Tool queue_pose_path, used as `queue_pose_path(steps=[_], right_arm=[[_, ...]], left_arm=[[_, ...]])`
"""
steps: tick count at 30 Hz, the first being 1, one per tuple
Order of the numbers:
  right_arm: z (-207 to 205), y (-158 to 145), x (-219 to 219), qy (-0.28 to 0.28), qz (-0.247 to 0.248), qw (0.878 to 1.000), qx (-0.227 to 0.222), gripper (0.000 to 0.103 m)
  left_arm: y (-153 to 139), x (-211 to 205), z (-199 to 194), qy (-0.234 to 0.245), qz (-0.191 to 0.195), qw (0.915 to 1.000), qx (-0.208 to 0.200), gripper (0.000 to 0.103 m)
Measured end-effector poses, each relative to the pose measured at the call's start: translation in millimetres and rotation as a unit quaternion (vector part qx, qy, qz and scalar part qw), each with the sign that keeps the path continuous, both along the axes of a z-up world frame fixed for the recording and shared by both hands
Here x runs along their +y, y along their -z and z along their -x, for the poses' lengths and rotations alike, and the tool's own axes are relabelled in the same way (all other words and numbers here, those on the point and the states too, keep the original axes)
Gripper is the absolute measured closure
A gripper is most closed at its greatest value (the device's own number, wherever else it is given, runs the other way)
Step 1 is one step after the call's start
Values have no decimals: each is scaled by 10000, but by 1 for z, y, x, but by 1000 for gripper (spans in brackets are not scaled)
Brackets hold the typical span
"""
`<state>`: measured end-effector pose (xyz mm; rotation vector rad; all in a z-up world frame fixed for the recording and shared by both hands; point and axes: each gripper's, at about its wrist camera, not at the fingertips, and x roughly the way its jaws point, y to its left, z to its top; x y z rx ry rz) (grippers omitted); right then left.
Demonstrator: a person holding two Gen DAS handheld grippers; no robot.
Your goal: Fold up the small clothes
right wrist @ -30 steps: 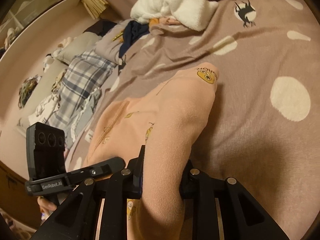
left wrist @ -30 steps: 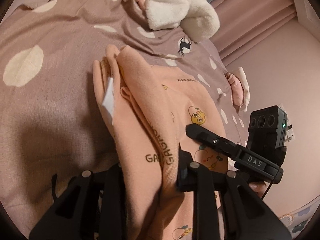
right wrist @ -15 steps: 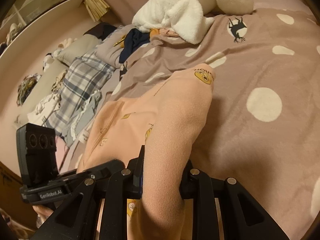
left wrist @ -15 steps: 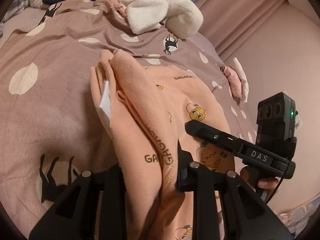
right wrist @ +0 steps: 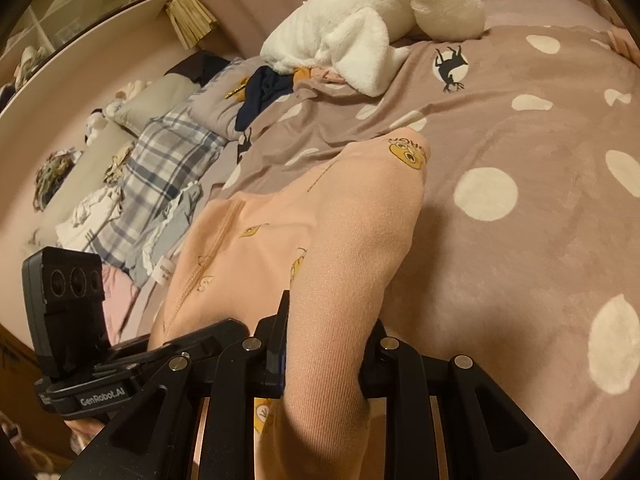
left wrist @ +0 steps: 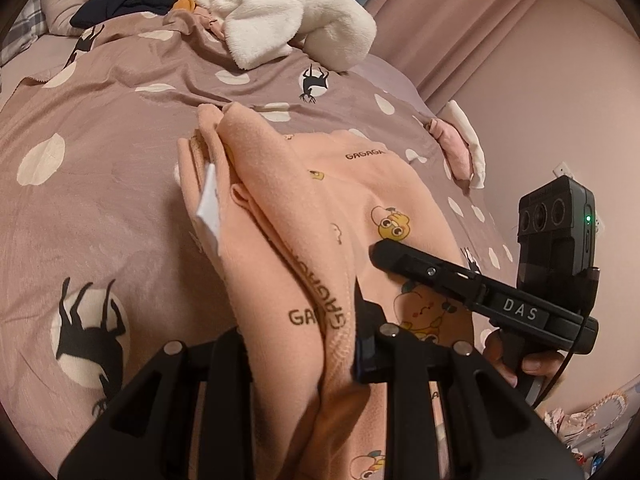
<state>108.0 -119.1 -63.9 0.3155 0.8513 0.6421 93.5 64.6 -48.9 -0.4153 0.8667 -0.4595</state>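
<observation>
Both grippers clamped on the near hem of the peach garment [left wrist: 280, 248]: left gripper [left wrist: 304, 356] bites the bunched edge with the white label ahead-left of its jaws, right gripper [right wrist: 324, 360] pinches the other corner, fabric draping forward from both onto the bedspread [right wrist: 520, 264]. Looks like mid fold-over. Keep both grips level and evenly tensioned, carry the hem straight ahead to the far edge, release only once it's flat.
</observation>
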Motion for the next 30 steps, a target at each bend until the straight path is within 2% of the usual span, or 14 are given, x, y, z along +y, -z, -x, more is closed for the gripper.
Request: queue_pose_path(steps=[4, 15, 23, 30], right_arm=[[6, 3, -1, 14, 140, 9999, 11, 78], [24, 4, -20, 132, 204, 9997, -30, 78], [22, 16, -21, 209, 263, 9994, 56, 78], [13, 24, -8, 207, 536, 9983, 78, 78]], left_arm=[[2, -11, 6, 2, -172, 9998, 64, 79], [-2, -40, 23, 97, -491, 9987, -103, 78], [8, -45, 20, 85, -677, 9977, -54, 78], [22, -42, 7, -36, -768, 9970, 92, 78]])
